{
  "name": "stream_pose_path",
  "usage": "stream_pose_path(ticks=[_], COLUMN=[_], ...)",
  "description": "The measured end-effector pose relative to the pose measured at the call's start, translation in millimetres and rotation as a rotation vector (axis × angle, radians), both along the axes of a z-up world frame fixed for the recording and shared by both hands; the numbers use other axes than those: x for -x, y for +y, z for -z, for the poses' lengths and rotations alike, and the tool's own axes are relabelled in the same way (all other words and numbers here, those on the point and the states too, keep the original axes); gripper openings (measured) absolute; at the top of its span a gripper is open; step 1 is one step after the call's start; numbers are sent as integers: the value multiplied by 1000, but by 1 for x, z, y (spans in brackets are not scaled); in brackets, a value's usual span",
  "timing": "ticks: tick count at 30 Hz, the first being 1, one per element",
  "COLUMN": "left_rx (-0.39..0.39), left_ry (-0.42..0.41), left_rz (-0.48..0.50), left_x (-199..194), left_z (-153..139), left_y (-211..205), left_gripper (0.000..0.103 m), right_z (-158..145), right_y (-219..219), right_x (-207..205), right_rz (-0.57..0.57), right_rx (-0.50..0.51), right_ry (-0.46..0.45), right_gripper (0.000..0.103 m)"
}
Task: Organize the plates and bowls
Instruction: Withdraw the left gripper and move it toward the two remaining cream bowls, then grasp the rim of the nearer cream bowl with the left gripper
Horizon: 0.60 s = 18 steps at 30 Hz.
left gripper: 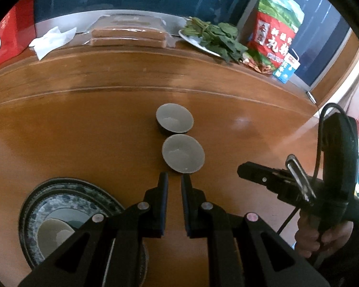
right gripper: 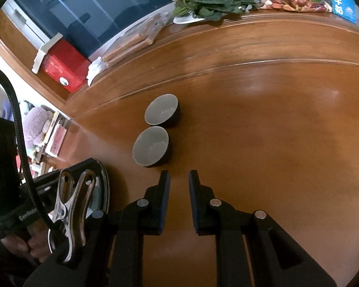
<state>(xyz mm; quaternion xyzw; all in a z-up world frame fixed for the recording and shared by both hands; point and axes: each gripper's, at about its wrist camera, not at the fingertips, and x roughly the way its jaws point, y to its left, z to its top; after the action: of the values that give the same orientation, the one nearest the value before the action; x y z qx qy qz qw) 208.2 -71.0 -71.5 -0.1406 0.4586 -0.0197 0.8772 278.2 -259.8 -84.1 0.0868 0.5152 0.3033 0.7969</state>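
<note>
Left gripper (left gripper: 174,179) nearly closed, empty, beside patterned plates (left gripper: 36,205); right gripper (right gripper: 179,175) slightly apart, empty. Just beyond the fingertips, two grey bowls, near bowl (left gripper: 183,153) touching far bowl (left gripper: 174,118), on the wooden table (left gripper: 83,131). Farther: spinach plate (left gripper: 193,40).

My left wrist camera looks forward and steeply down along my left gripper (left gripper: 174,179), from close above the wooden table (left gripper: 83,131). My right wrist camera does the same along my right gripper (right gripper: 179,177), from a place further right. Both views share the two small bowls (left gripper: 179,138) just beyond the fingertips and the plate of green leaves (left gripper: 213,38) at the far edge. Each camera also sees the other gripper at its side.
</note>
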Motion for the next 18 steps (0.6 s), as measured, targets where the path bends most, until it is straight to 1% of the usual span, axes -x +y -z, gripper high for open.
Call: stream_pose_path(ticks=[4,8,15,18], left_rx=[16,41,10,34], left_ry=[-4,-3,-7,8], left_rz=[-13,-3,35,35], left_x=[-2,-7,-20,-24], left_z=[-1,-1,0,4], left_y=[8,9,5,8], left_gripper=[10,10,10,10], right_z=[-1,-1,2,4], right_y=[11,20,28,32], right_x=[-3,-6,-18,-20], right_rz=[-35,-71,-78,-89], right_rx=[-5,-1,6,8], right_ry=[-12,-21,-31,-22], right_gripper=[18,18,18,18])
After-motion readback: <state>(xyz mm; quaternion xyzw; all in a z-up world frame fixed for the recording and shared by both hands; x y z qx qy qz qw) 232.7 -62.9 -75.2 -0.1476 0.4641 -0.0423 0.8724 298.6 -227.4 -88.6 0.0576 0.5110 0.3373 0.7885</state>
